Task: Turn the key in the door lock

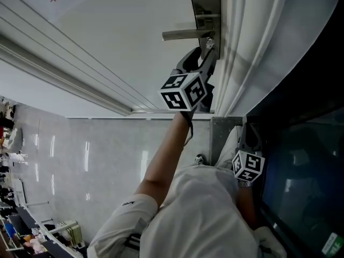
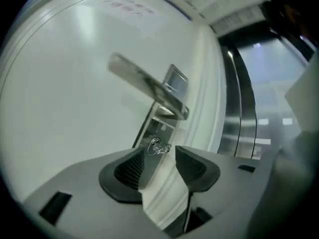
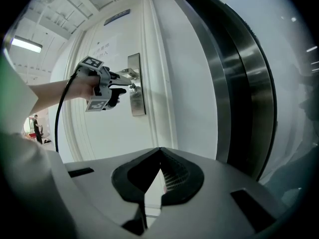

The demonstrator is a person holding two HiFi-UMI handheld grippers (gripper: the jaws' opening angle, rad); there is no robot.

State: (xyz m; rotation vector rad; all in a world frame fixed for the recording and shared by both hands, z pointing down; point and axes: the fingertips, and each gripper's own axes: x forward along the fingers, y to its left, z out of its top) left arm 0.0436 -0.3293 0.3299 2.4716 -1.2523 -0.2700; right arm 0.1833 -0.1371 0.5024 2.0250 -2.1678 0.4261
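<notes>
The key (image 2: 158, 147) sits in the cylinder of the metal lock plate (image 2: 155, 129). Its bow sticks out toward the left gripper (image 2: 160, 158), just ahead of the tips and in line with the gap between them. Left gripper: jaws apart, neither ribbed pad touching the key, nothing clamped. The lever handle (image 2: 142, 81) is on the same plate, just beyond the key as seen along the left gripper, and reaches away to that gripper's upper left. The plate is mounted on a white door (image 2: 65, 113) close to its edge. The moulded frame (image 2: 207, 93) runs just to the right of the left gripper's jaws. A bare forearm (image 1: 164, 157) reaches up to the left gripper at the lock. Right gripper (image 3: 159, 151): well back from the door and lower, near the person's side, tips together with nothing between them. It faces the door, with the left gripper and the plate well ahead of it, up and to its left. A steel upright (image 3: 222, 98) beside a dark glazed panel (image 3: 284, 83) stands on the right gripper's right.
</notes>
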